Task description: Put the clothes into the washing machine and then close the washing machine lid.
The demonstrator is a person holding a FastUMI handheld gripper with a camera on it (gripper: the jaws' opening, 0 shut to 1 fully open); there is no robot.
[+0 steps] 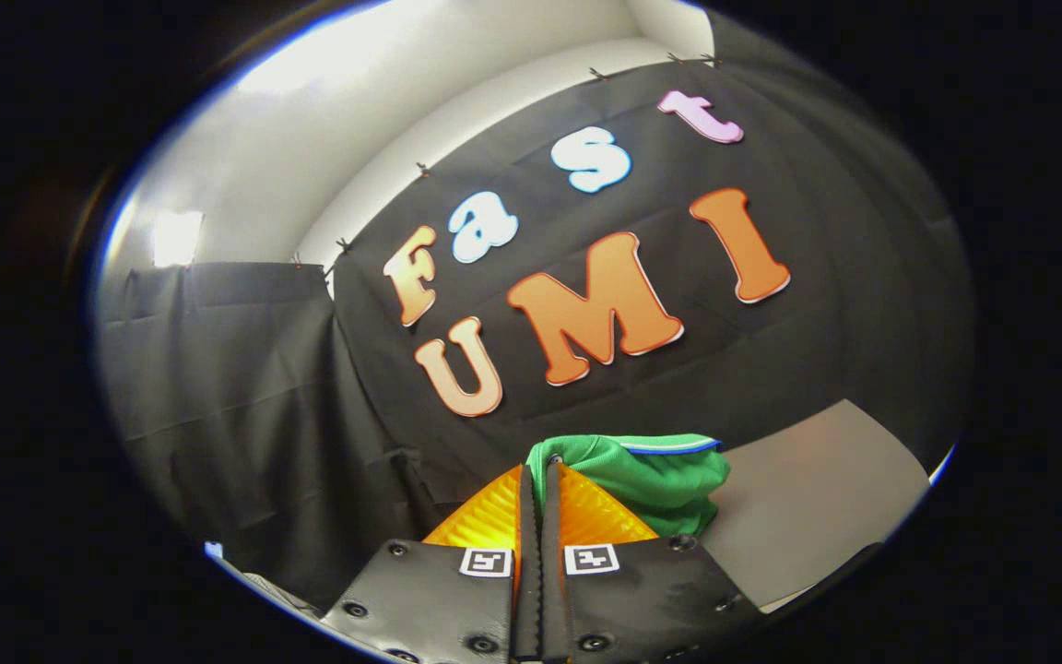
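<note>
A green garment (669,475) with a blue-and-white trimmed edge hangs bunched at the tips of my gripper (540,472). Both fingers are pressed together, and a fold of the green cloth is pinched between them and wraps over their tips. The garment is held up in the air in front of the black cloth wall, drooping to the right of the fingers. Its lower part is hidden behind the fingers.
A flat grey panel (812,498) lies to the right, beyond and below the garment; I cannot tell what it belongs to. Black cloth walls (236,387) stand ahead and to the left, with white wall above them.
</note>
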